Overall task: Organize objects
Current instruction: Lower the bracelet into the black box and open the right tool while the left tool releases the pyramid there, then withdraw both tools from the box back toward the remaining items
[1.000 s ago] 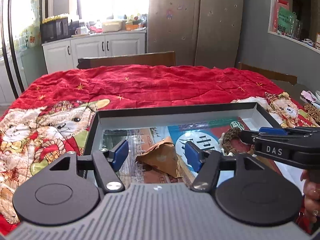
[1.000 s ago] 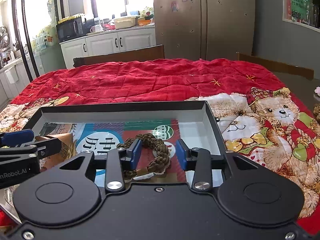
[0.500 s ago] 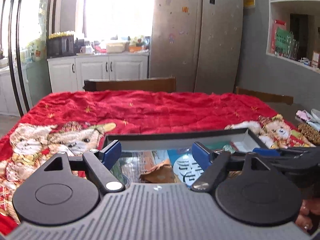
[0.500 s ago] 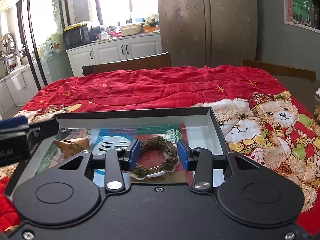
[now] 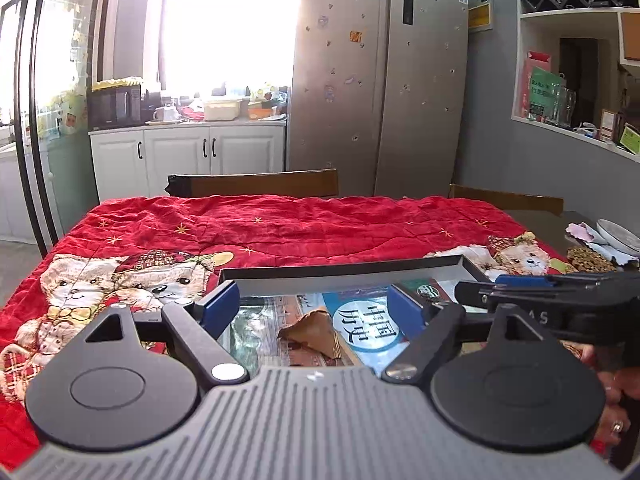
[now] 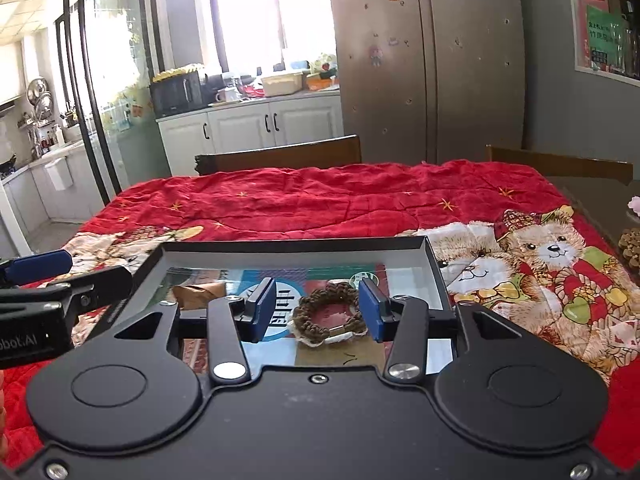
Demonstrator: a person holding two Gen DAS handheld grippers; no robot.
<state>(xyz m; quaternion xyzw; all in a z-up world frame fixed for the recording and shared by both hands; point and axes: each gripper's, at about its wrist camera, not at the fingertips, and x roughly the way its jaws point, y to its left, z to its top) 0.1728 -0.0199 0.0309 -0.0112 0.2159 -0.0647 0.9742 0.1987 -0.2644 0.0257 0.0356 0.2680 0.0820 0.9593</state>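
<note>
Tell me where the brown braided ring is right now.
The brown braided ring lies inside the black tray, toward its right side, seen in the right wrist view between the open right tool's blue pads, right of the brown paper piece.

My two black grippers, the left gripper [image 5: 312, 308] and the right gripper [image 6: 317, 307], carry blue pads [image 6: 264, 308]. A red quilt [image 6: 340, 200] scattered with gold stars and printed with tan teddy bears [image 6: 548, 248] in plaid caps covers the table. The tray [image 6: 292, 246] is black-rimmed, grey inside, over blue, white and red printed paper. A brown braided ring [image 6: 326, 316] and a tan folded paper [image 5: 314, 330] lie in it.
</note>
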